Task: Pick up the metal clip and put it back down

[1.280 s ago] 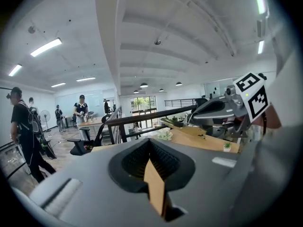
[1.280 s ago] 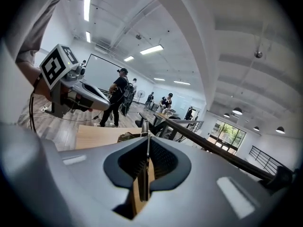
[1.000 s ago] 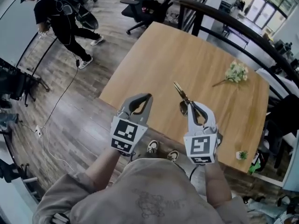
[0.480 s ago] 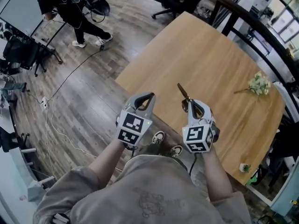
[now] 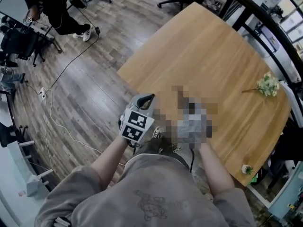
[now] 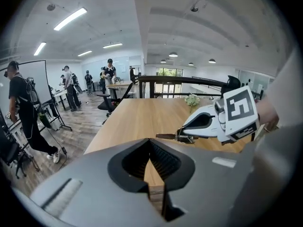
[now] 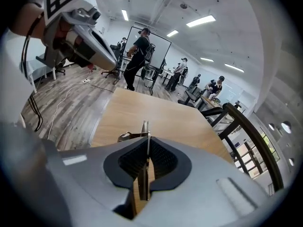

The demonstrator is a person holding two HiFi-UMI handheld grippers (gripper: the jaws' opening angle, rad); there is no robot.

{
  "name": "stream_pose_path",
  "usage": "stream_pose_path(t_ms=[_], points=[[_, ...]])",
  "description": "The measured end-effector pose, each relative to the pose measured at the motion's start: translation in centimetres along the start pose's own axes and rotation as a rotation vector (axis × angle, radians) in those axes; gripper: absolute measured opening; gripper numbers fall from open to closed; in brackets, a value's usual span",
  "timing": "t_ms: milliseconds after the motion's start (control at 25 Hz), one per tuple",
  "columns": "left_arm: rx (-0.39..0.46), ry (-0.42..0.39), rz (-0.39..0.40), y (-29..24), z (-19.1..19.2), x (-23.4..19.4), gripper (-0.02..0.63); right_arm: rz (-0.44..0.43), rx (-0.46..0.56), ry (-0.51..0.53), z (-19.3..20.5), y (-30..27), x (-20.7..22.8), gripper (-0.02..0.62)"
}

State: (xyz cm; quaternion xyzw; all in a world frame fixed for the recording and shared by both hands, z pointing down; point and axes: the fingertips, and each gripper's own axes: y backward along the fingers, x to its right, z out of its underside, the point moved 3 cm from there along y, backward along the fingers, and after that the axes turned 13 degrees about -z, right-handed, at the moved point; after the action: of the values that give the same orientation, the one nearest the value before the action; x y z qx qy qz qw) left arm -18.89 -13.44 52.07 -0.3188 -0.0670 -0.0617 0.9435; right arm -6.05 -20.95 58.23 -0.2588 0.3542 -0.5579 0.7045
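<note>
The right gripper has its jaws clenched on the metal clip. The thin clip stands on edge between the pads, and its end pokes out past the tips. In the left gripper view the same clip juts sideways from the right gripper, held in the air above the wooden tabletop near its close edge. In the head view a mosaic patch covers this gripper and the clip.

The left gripper sits just beside it, over the tabletop's near edge. Its jaws are pressed together at the tips with nothing between them; only wood shows through the gap behind.

1 small flower sprig lies on the tabletop, well apart from both grippers. Several people stand on the wood floor beyond.
</note>
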Motion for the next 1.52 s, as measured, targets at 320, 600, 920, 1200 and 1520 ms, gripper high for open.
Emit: stream_pose_path(t_ms=[320, 600, 920, 1200, 1520], points=[[-0.069, 0.011, 0.029, -1.1, 3.6, 0.6, 0.002, 0.005, -0.051, 0.081, 1.4, -4.3, -2.1, 0.018], [-0.103, 0.028, 0.012, -0.5, 5.9, -0.9, 0.002, 0.005, -0.097, 0.106, 2.7, -6.3, -3.9, 0.02], [-0.113, 0.084, 0.01, 0.4, 6.1, -1.7, 0.002, -0.076, -0.128, 0.027, 3.8, -7.1, -5.2, 0.049], [-0.075, 0.137, 0.044, 1.0, 4.6, -1.5, 0.002, -0.152, -0.094, -0.152, 3.1, -5.5, -5.3, 0.107], [0.007, 0.095, 0.063, 1.6, -0.3, -0.9, 0.002, -0.132, 0.133, -0.341, -1.2, 1.6, -1.6, 0.105]])
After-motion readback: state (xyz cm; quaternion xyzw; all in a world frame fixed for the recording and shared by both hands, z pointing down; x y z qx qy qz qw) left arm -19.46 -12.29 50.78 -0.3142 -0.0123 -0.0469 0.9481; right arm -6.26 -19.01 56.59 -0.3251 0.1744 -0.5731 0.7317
